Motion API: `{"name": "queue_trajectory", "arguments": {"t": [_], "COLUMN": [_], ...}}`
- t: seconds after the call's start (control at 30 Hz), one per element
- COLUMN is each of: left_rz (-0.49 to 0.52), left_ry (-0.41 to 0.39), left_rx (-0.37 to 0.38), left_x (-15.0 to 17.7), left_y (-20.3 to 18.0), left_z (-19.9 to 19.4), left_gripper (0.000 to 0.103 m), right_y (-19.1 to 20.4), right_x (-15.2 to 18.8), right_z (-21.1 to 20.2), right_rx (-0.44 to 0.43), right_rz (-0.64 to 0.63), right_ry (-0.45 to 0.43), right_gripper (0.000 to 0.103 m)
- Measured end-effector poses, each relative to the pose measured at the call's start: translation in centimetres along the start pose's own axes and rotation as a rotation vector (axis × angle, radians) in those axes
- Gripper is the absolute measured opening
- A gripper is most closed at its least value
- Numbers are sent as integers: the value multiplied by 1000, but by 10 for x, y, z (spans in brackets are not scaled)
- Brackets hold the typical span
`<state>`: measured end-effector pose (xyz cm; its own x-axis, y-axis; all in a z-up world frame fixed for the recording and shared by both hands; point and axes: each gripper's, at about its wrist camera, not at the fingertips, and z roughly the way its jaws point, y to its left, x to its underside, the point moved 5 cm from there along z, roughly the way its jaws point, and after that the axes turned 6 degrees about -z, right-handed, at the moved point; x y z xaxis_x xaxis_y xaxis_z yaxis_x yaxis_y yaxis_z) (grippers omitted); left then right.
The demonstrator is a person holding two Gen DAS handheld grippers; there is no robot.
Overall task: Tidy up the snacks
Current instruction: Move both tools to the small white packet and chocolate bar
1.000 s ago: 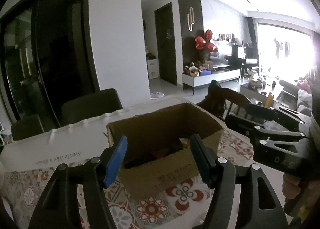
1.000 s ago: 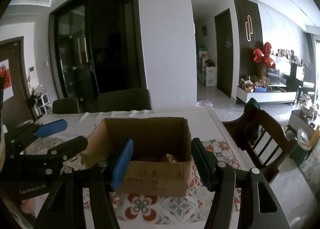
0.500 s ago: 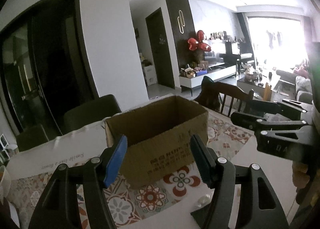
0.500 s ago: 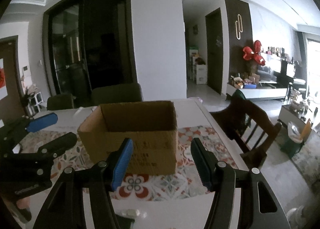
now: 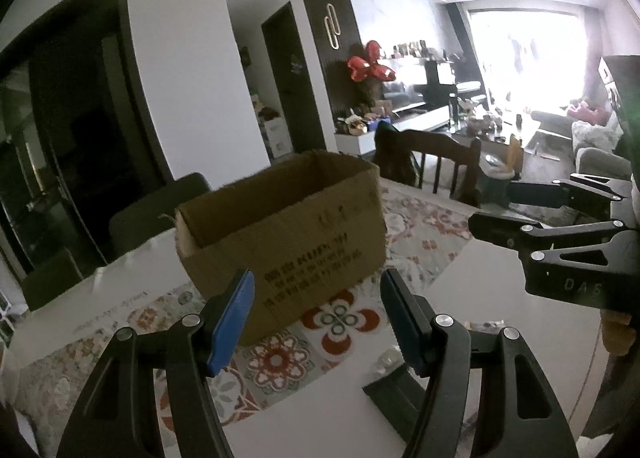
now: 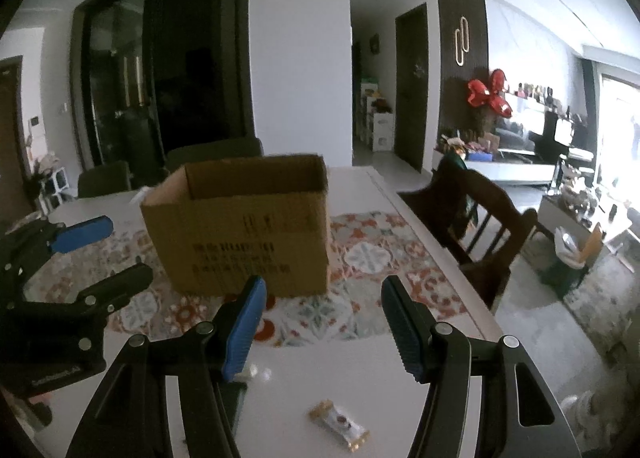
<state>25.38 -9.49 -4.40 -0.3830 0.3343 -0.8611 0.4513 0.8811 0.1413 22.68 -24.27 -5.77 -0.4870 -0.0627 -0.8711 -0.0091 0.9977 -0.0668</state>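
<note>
An open brown cardboard box (image 5: 288,230) (image 6: 244,225) stands on a patterned mat (image 6: 372,258) on the white table (image 6: 304,378). A small wrapped snack (image 6: 339,424) lies on the table near the front edge, below my right gripper (image 6: 320,322). A dark flat packet (image 5: 394,392) and a small clear-wrapped piece (image 6: 250,372) lie nearby. My left gripper (image 5: 316,314) is open and empty, short of the box. My right gripper is open and empty too. Each gripper shows in the other's view: the right one (image 5: 552,217), the left one (image 6: 96,254). The box's inside is hidden.
A wooden chair (image 6: 476,225) stands at the table's right side. Dark chairs (image 6: 212,155) stand behind the table by a white pillar. A living room with a bright window lies to the right.
Both grippers have pulled back and lowered away from the box. The box's inside is no longer visible, and the snack and packet on the near table have come into view.
</note>
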Motion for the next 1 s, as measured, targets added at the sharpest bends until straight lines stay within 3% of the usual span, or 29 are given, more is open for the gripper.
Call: {"name": "queue_trajectory", "arguments": {"t": [0.5,1.0], "left_rz": [64,79], "left_ry": [111,221], "left_rx": [111,198], "left_x": [40,73], "left_y": [-21,-34], "left_z": [33,75], "left_gripper": [64,54], "right_y": [0,8], "right_x": [64,98], "right_z": [14,34], "right_rx": [37,59], "right_rz": [27,2], "right_ry": [162,283], "right_gripper": [61,61]}}
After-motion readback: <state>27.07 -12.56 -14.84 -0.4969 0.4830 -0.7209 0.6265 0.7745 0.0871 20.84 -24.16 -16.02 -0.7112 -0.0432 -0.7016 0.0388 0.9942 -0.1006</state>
